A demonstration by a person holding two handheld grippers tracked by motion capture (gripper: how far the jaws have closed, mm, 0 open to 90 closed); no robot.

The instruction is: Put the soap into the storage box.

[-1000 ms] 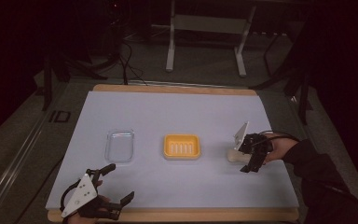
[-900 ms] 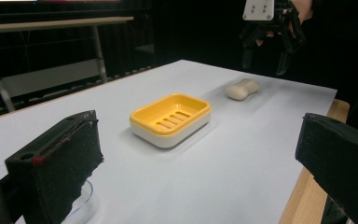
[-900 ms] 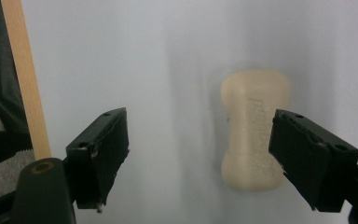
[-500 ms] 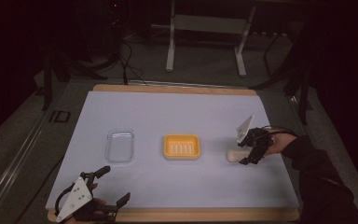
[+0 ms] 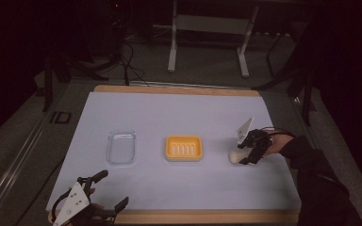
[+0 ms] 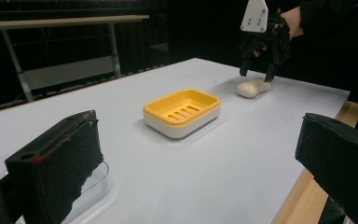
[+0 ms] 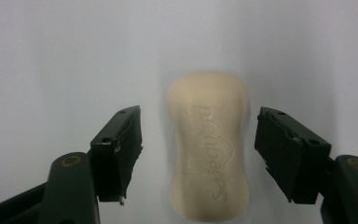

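R gripper (image 5: 246, 155) is seen in high view poised over soap (image 5: 236, 157), pointing down at it; jaws straddle the bar, one each side. In R gripper view the soap (image 7: 209, 144) lies lengthwise between the two pads (image 7: 122, 149), a gap visible on both sides, no contact yet. Jaws have just been closing, soap between them, not pinched. Embossed lettering on the bar is legible in this view; in high view it is too small to read.

L gripper (image 5: 104, 193) is held low at near table edge, well apart from soap; jaws spread wide, nothing between. In L gripper view its pads (image 6: 56, 163) frame the scene: yellow dish (image 6: 182, 112) ahead, soap (image 6: 252, 87) beyond it w/ R gripper (image 6: 255, 73) above, tips beside the bar. Slots in dish floor are clear here.

Clear tray (image 5: 121, 147) is seen in high view ahead of L gripper, dish (image 5: 184, 148) between it and soap. Table (image 5: 179, 113) white-topped, wood-edged.
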